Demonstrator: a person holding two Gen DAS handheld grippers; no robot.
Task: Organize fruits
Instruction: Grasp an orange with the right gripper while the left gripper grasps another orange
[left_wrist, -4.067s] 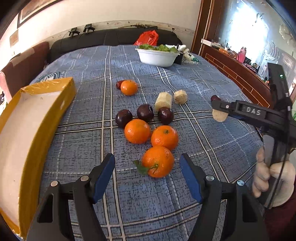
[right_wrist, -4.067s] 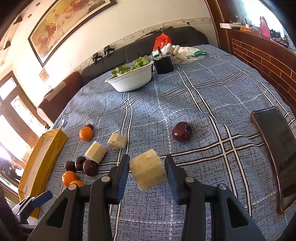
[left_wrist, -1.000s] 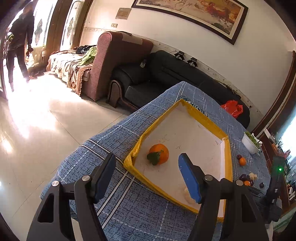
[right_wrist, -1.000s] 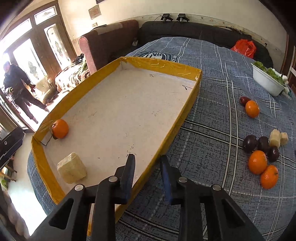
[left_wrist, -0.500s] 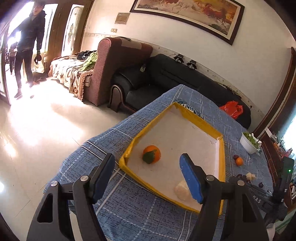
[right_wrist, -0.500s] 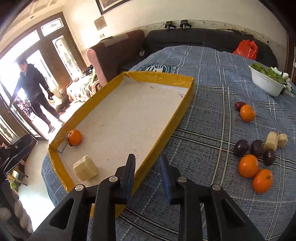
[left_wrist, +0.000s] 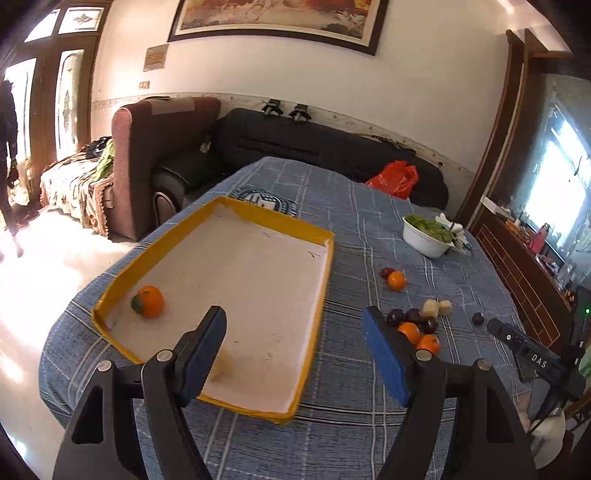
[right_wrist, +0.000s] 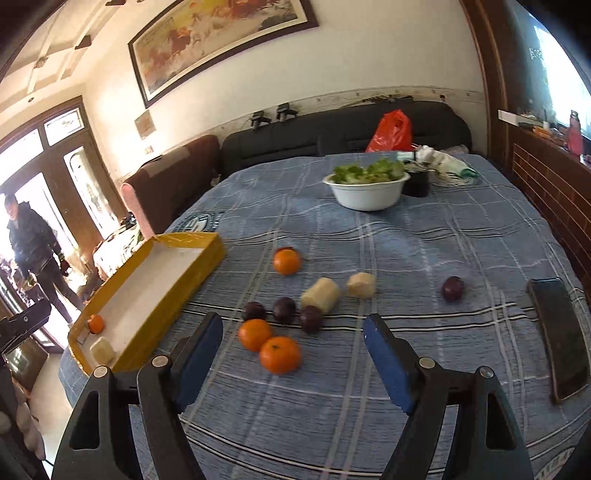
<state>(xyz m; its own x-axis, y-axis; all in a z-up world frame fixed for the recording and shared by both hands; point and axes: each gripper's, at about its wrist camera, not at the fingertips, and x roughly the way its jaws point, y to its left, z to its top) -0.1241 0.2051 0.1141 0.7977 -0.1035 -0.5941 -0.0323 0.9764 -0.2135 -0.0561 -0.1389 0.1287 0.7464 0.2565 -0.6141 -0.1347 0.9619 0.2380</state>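
In the yellow tray (left_wrist: 140, 258), near its front left corner, lie 1 orange (left_wrist: 148, 301) and, visible only in the right wrist view, 1 pale chunk (right_wrist: 101, 350) close beside it. On the blue checked cloth (right_wrist: 424, 236) right of the tray lie 3 loose oranges (right_wrist: 279, 354), 5 dark plums (right_wrist: 283, 309) and 2 pale chunks (right_wrist: 320, 294). Left gripper (left_wrist: 293, 354) and right gripper (right_wrist: 293, 358) both gape wide, holding nothing. Only the right wrist view shows the phone (right_wrist: 557, 332) at the cloth's right edge.

Woven plaid tablecloth (right_wrist: 424, 243), glossy yellow-taped tray (left_wrist: 207, 218) with matt paper floor, smooth white bowl (right_wrist: 365, 194)
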